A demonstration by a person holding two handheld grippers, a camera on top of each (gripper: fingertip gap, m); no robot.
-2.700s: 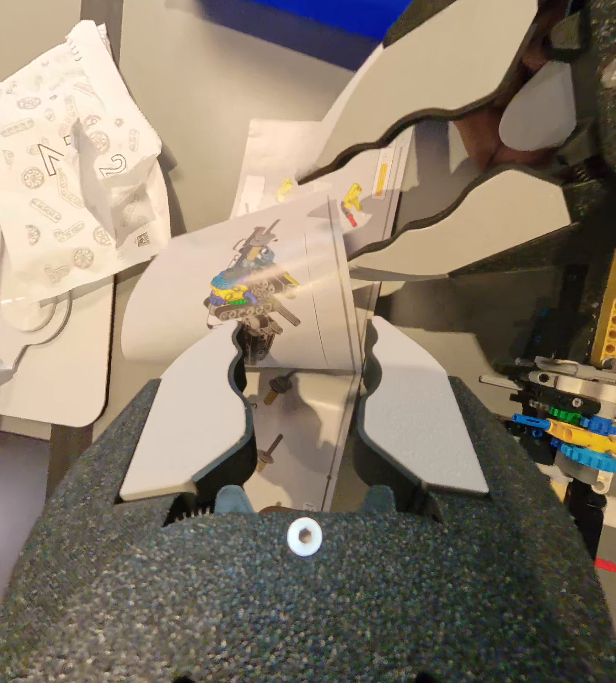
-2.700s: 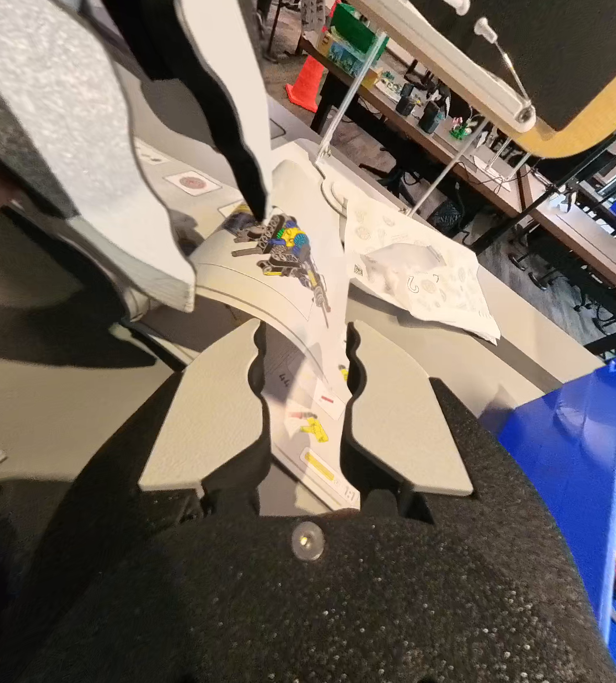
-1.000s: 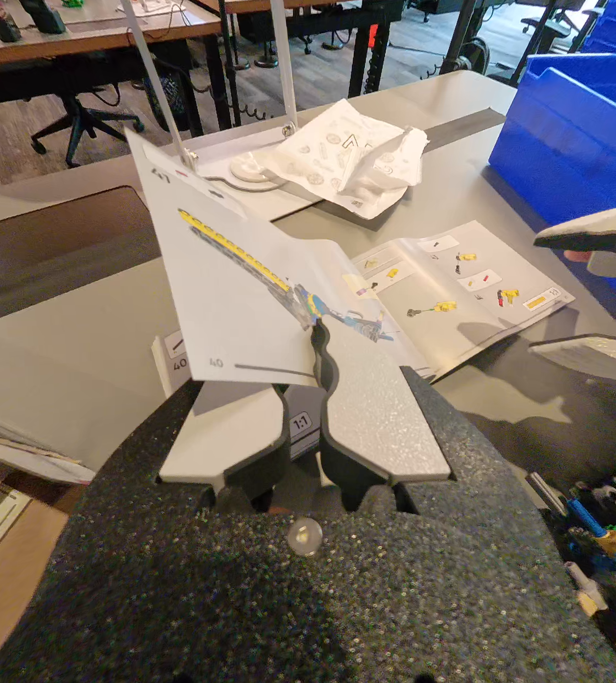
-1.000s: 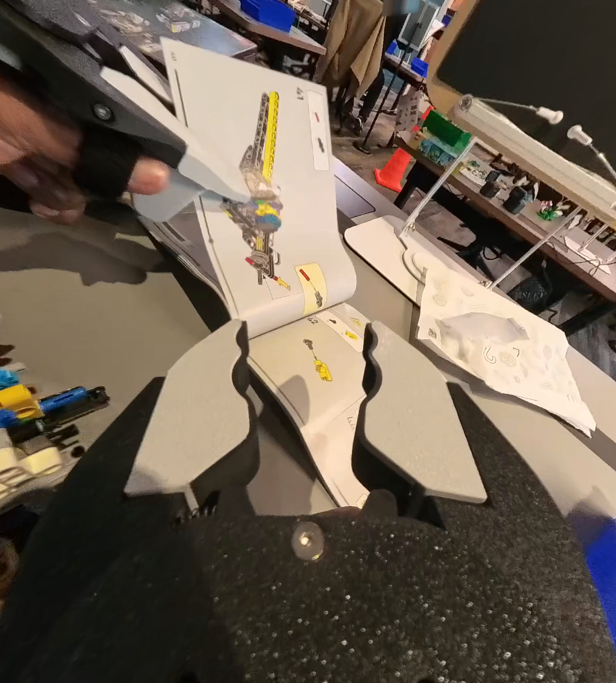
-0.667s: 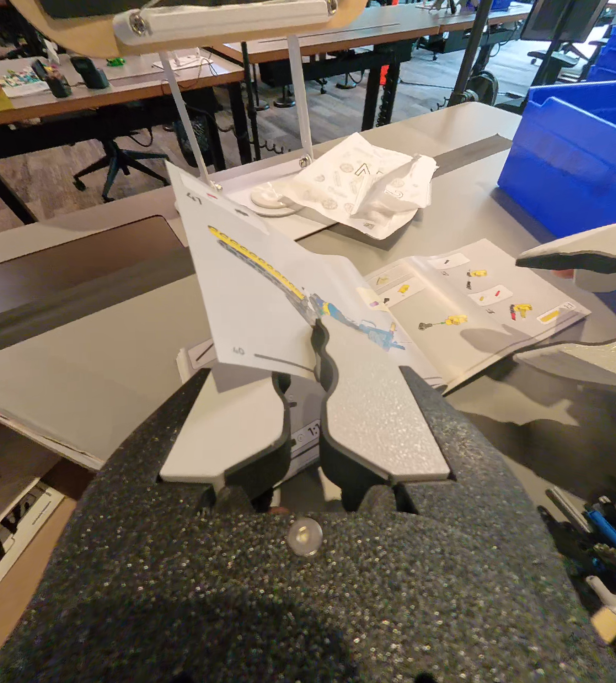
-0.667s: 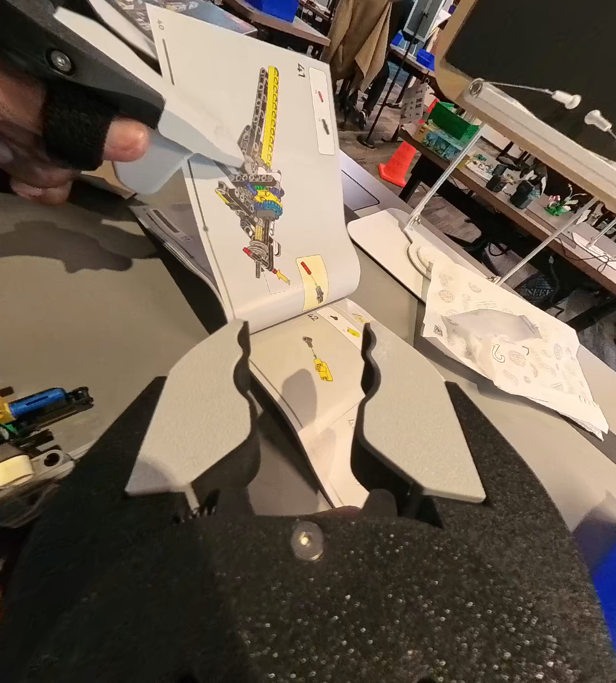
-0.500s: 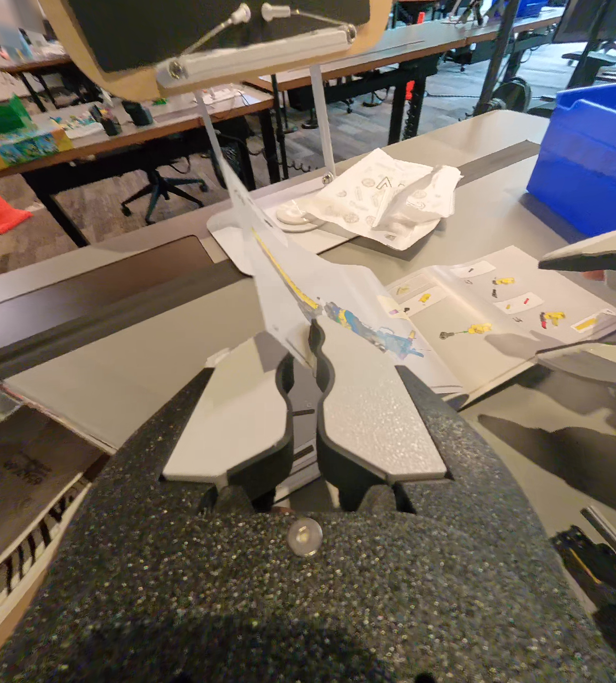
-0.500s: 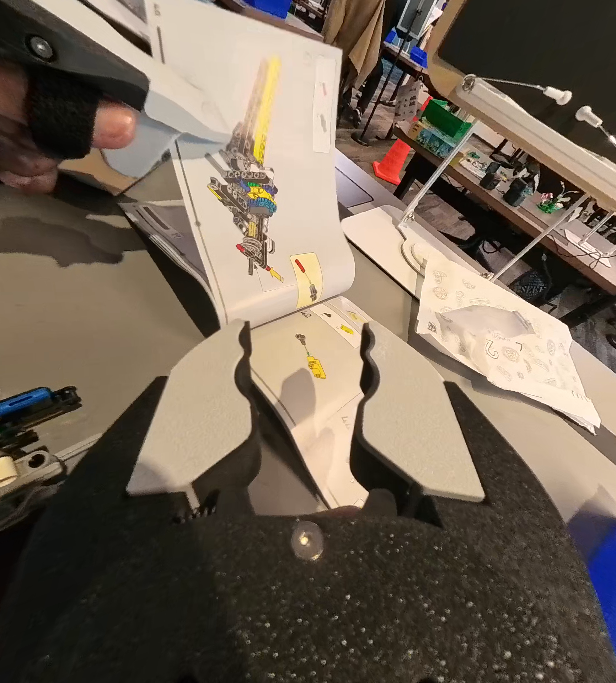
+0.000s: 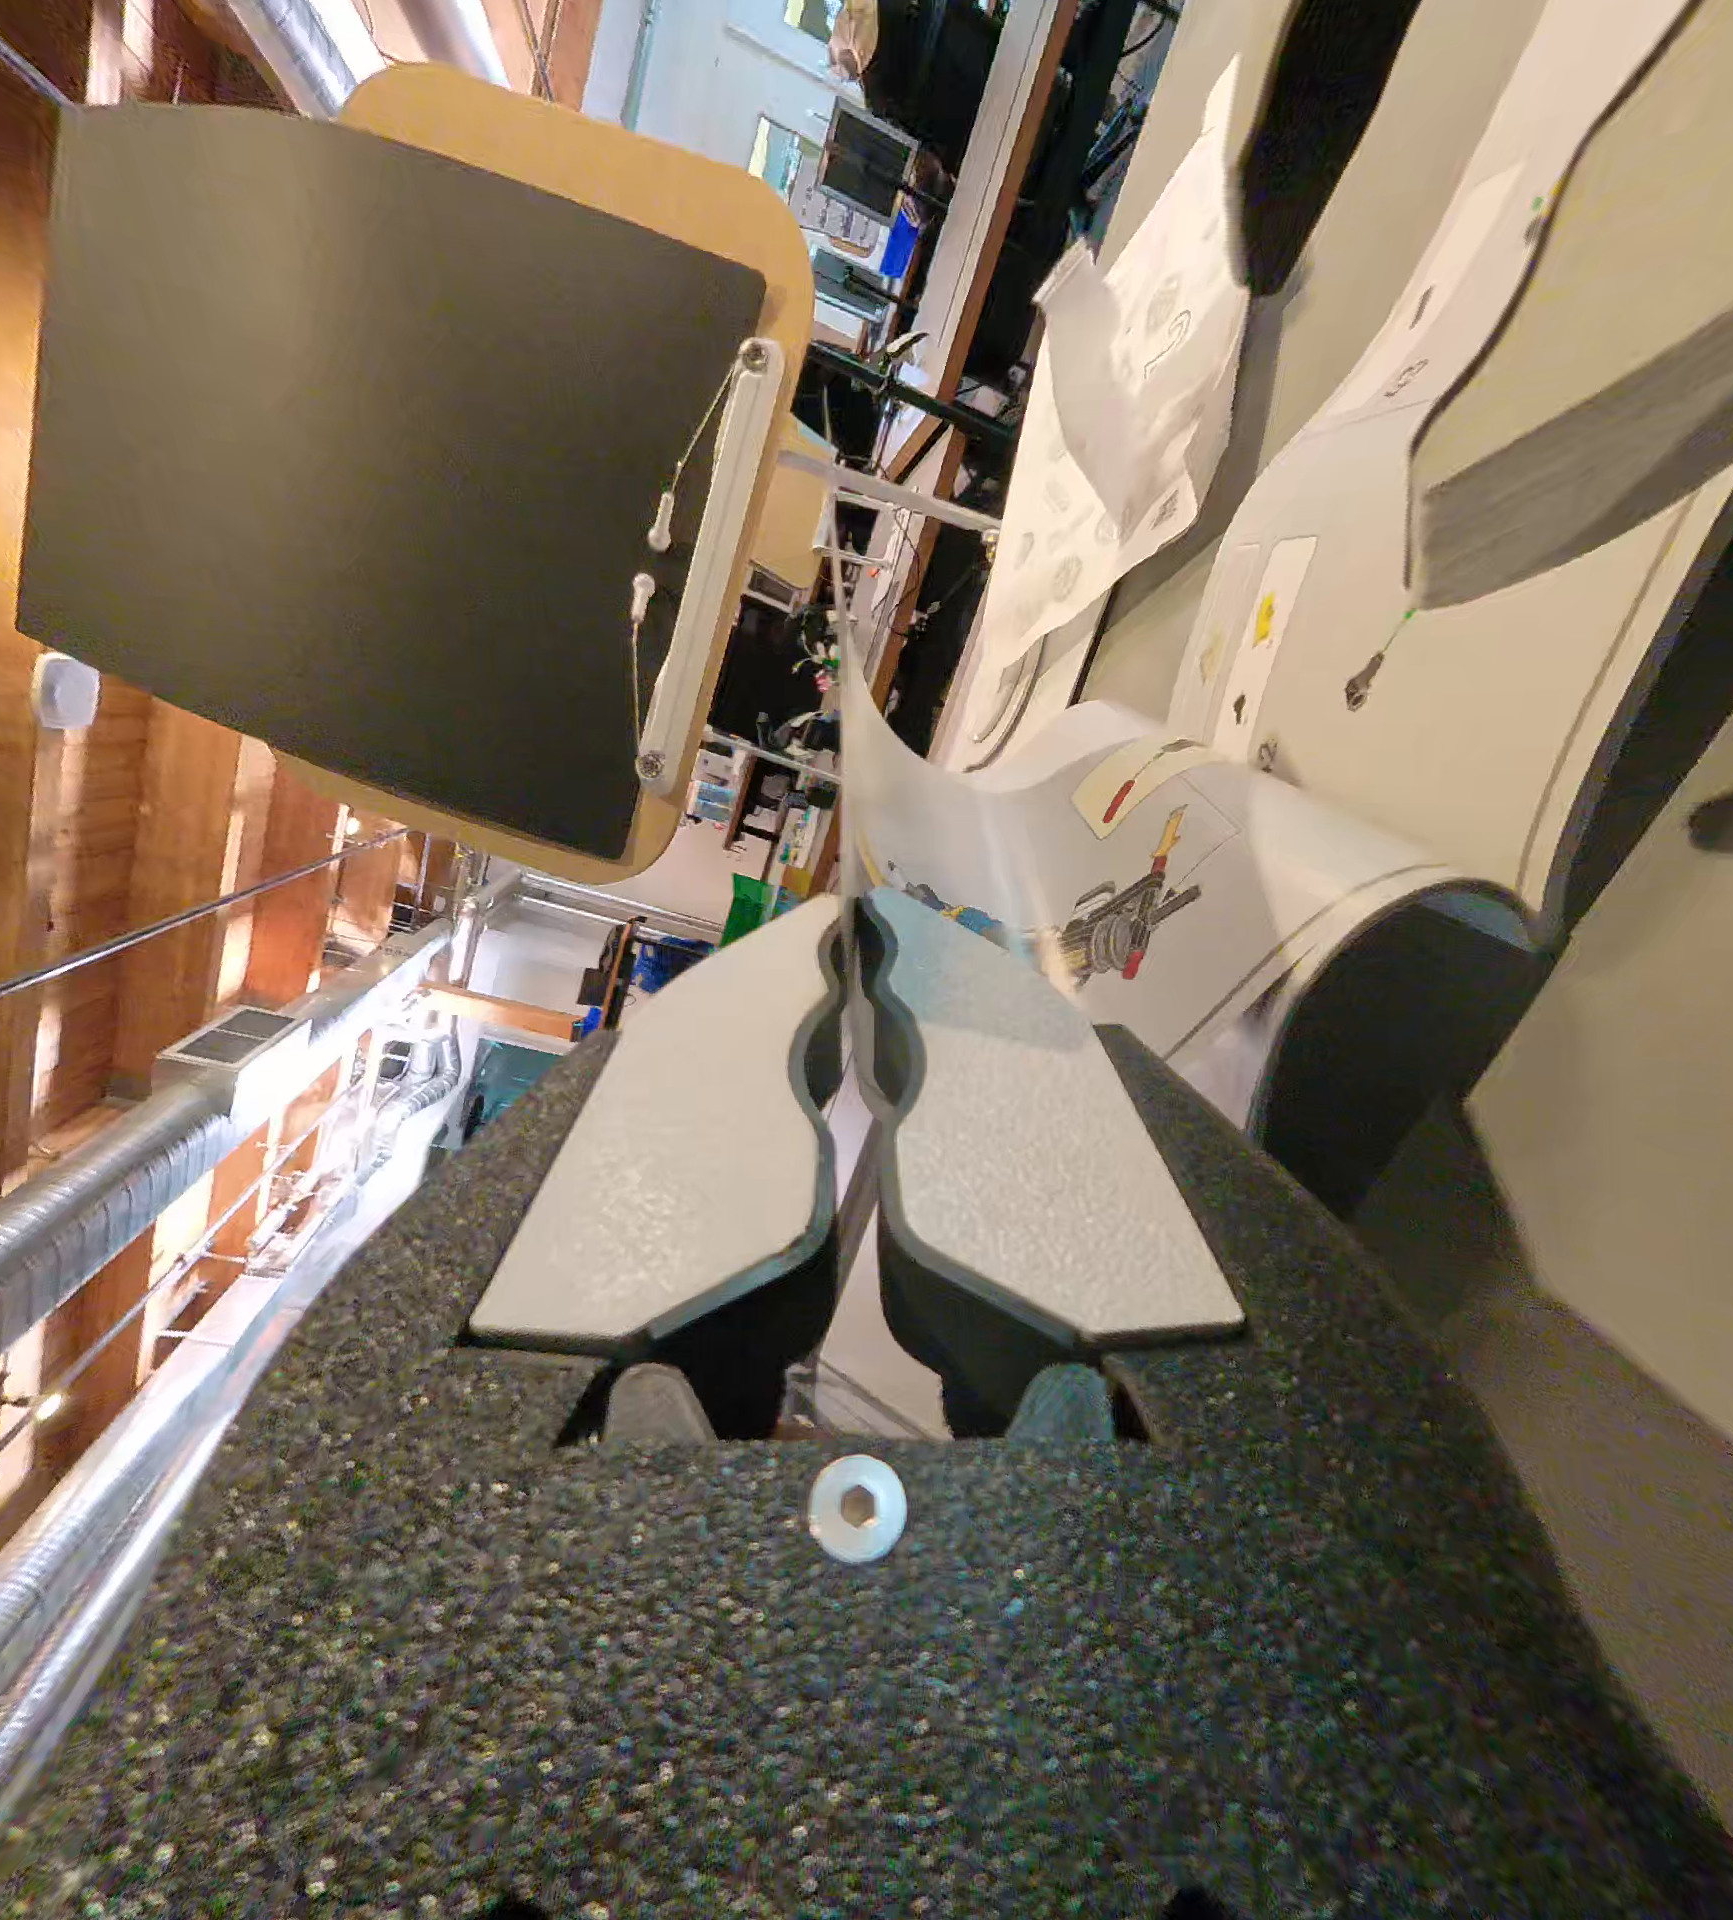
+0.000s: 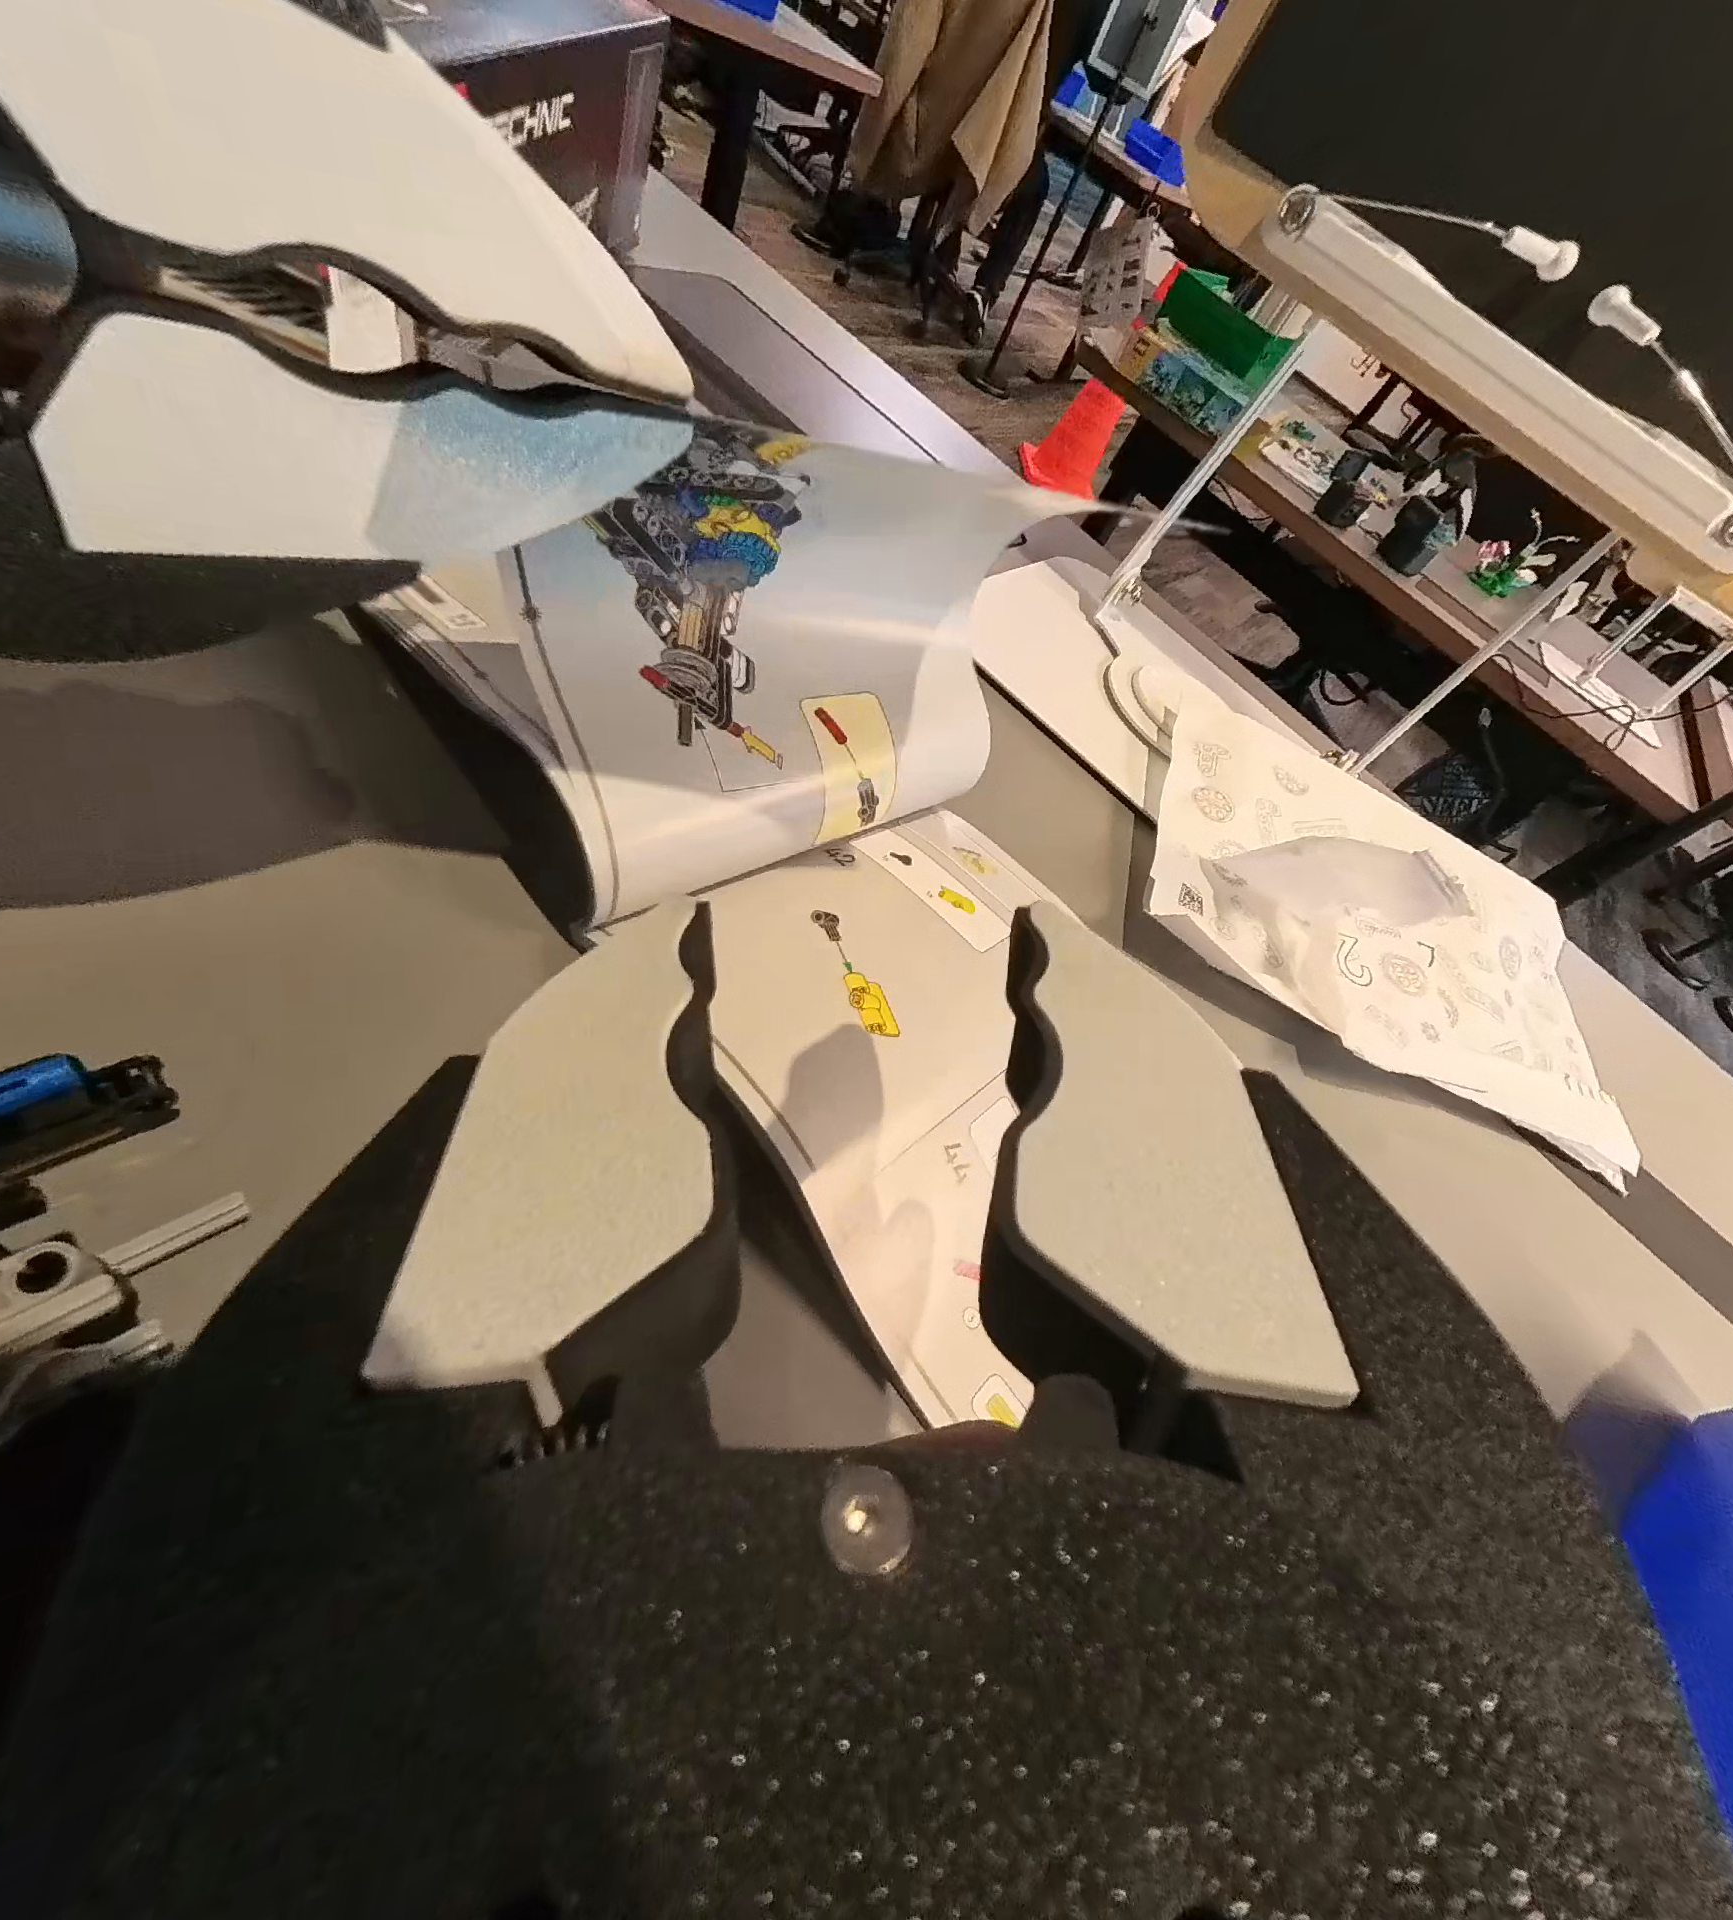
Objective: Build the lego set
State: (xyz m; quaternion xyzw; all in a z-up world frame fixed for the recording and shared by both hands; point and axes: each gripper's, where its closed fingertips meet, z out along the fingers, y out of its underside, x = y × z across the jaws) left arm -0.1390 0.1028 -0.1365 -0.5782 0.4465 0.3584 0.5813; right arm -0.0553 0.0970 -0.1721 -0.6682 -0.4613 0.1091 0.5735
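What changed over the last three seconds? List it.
The left gripper closed on a page of the instruction booklet, lifted it and is folding it over leftward. The right gripper stayed open above the booklet; the crumpled paper bag stayed put.

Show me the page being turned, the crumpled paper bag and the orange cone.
page being turned (image 10: 737, 665), right wrist view, its printed middle.
crumpled paper bag (image 10: 1361, 935), right wrist view, its centre.
orange cone (image 10: 1075, 431), right wrist view, its body.

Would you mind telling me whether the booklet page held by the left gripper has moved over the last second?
Yes. The page pinched by the left gripper has swung down and leftward, away from the lamp base, curling over the open booklet.
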